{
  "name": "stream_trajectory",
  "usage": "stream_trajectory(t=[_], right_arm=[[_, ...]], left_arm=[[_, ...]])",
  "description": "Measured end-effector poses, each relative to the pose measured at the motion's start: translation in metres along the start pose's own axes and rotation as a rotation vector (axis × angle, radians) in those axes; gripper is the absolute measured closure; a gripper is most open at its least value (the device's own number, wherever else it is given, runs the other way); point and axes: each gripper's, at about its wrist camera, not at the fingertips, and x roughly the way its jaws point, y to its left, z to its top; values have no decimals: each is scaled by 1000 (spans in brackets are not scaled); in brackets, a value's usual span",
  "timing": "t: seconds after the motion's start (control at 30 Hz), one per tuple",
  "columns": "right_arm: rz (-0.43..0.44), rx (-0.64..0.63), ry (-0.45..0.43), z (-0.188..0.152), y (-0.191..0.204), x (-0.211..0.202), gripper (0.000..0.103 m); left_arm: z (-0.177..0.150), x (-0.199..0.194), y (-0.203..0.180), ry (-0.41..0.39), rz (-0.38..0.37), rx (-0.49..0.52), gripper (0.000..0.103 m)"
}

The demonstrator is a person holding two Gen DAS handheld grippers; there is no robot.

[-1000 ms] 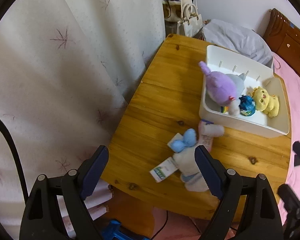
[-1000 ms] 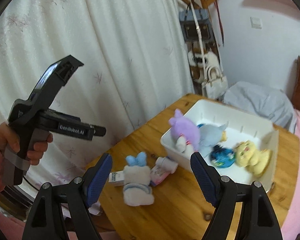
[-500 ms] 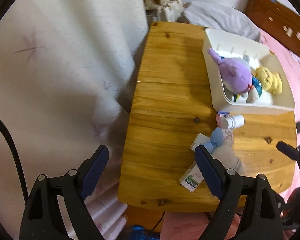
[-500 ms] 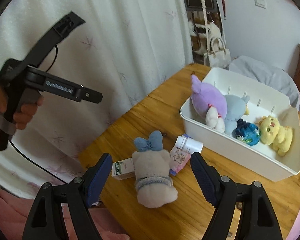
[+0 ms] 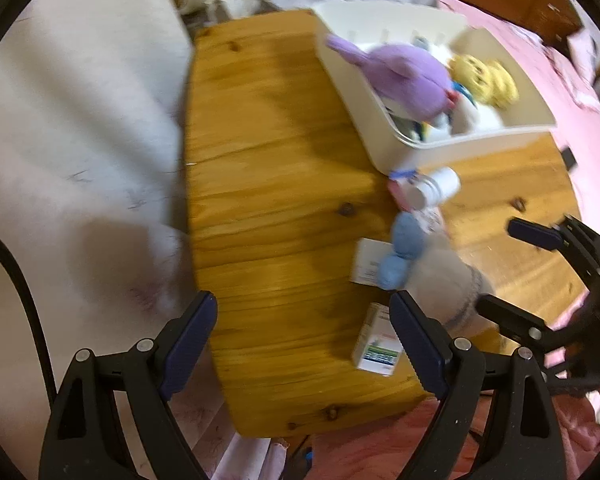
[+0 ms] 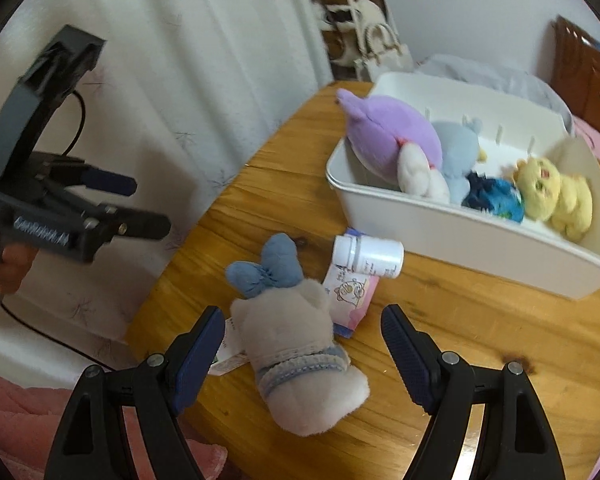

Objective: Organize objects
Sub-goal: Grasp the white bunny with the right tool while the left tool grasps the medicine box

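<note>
**Toys and small packs on a wooden desk**

Wooden desk (image 6: 480,320) beside a white curtain (image 6: 180,60) carries a white bin (image 6: 460,236) at its far side, holding a purple plush (image 6: 388,132), a grey-blue plush (image 6: 456,148), a blue ball (image 6: 496,196) and a yellow plush (image 6: 552,192). Near the front edge lies a grey plush with a blue bow (image 6: 300,344), touching a pink packet (image 6: 350,292); a white bottle (image 6: 368,256) lies on its side over that packet, just beside the bin. A small box (image 5: 376,344) lies at the front edge. The right gripper (image 6: 303,350) hovers over the grey plush, jaws spread and empty. The left gripper (image 5: 303,344) hangs above the front edge, jaws spread, holding nothing.
</note>
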Motion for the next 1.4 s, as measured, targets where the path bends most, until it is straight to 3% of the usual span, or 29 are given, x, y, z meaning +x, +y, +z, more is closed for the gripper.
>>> stream_trajectory(t=[0.23,0.63,1.0,1.03,1.2,1.4], right_arm=[[-2,33,45,-10,-3,18,22],[23,68,91,-28,-6,36,22],[76,69,105,-32,-12,40,32],[80,63,106,-32,-11,40,33],[118,58,120,-30,-13,41,41],[141,44,128,-28,-13,41,48]], left_arm=[[-4,23,-18,58,-52,126,13],[-17,62,-36,192,-98,210,13],[-15,86,-41,285,-78,172,13],[-19,86,-40,292,-41,59,13],[-16,91,-39,303,-39,48,14],[-12,93,-40,306,-35,52,26]])
